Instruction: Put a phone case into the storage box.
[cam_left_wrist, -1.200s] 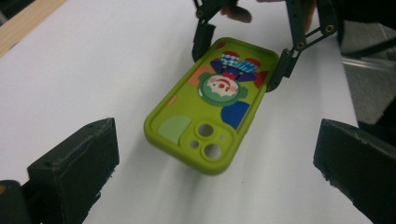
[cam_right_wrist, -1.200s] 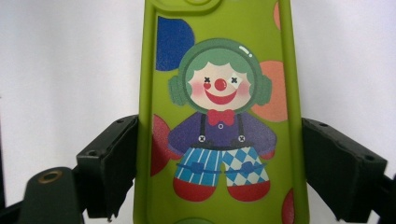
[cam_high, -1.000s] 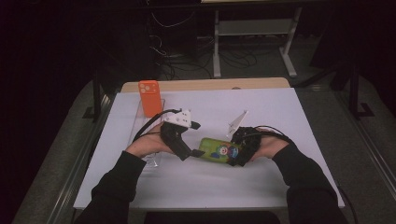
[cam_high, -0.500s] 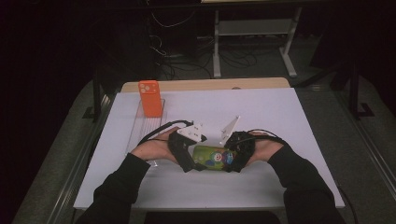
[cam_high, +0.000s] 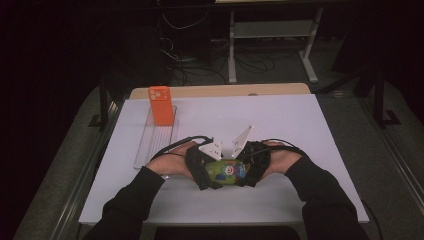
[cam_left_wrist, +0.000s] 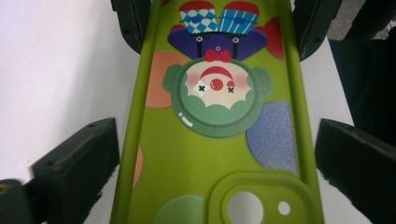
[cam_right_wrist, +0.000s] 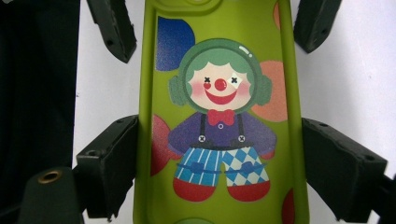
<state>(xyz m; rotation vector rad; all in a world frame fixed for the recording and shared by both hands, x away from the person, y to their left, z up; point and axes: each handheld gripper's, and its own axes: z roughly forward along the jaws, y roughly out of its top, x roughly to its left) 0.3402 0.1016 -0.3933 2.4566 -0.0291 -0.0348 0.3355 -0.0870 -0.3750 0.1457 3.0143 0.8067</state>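
green clown-print phone case (cam_high: 227, 171) lies low in the middle of the high view on the white table (cam_high: 300, 130), its long axis running left-right, camera cutout toward the left gripper (cam_high: 202, 172). each end sits between a gripper's jaws. the left gripper's jaws have just been closing, small gaps remaining beside the case walls. the right gripper (cam_high: 252, 170) pinches the opposite end.

An orange smartphone (cam_high: 161, 105) stood upright at the far end of a clear ribbed plastic tray (cam_high: 150, 145) on the white table (cam_high: 300, 130).
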